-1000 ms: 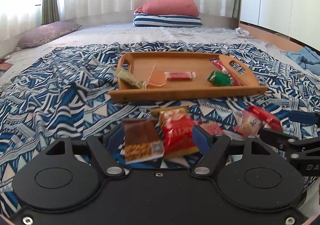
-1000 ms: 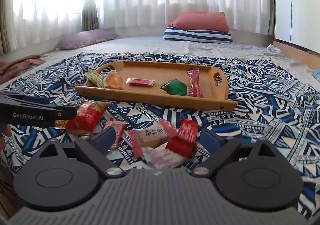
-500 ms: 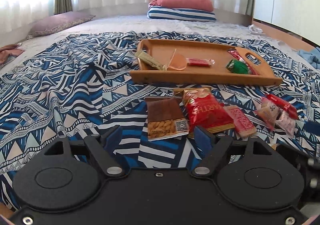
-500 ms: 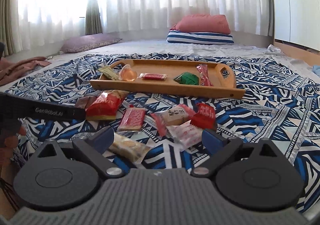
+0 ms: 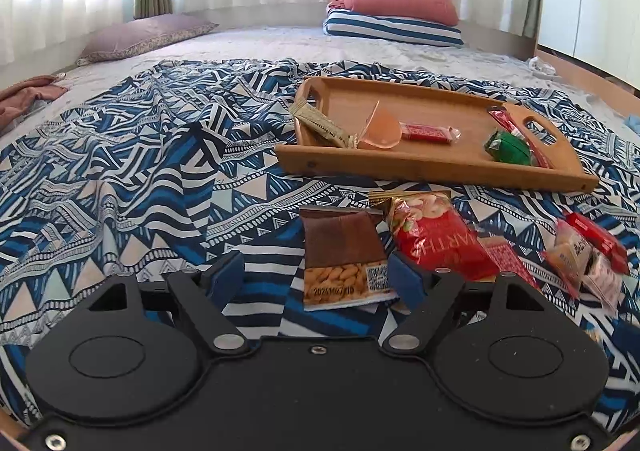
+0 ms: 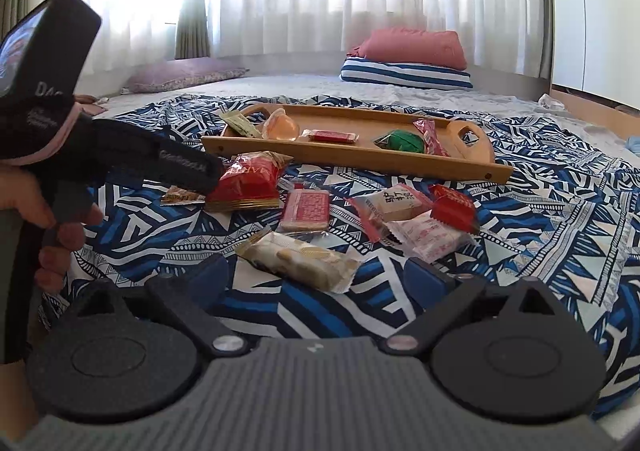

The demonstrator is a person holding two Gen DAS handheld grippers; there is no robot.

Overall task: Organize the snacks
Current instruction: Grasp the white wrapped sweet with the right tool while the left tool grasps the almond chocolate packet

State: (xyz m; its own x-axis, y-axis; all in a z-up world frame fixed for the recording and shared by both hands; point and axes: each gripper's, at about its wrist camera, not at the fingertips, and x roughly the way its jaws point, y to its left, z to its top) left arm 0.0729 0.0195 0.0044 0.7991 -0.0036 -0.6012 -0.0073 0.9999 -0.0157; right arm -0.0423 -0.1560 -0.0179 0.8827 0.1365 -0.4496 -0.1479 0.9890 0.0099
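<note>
My left tongs (image 5: 316,277) are spread wide and hold nothing; they sit low over the patterned blanket (image 5: 120,191), with the brown almond packet (image 5: 342,259) lying flat between the blue pads, its right edge close to the right pad. Just right of it lies the red nut bag (image 5: 440,235), with smaller wrapped snacks in the lower right of that frame. My right tongs (image 6: 316,279) are also wide open and empty, level and low, with the pale biscuit packet (image 6: 300,259) lying between the tips. At the left edge of the right wrist view, my left hand (image 6: 44,219) grips the other tool's handle, its nose pointing at the red bag. The wooden tray (image 6: 400,165) sits beyond the loose snacks in mid-frame, carrying a green packet (image 6: 402,141) and several other wrapped snacks.
</note>
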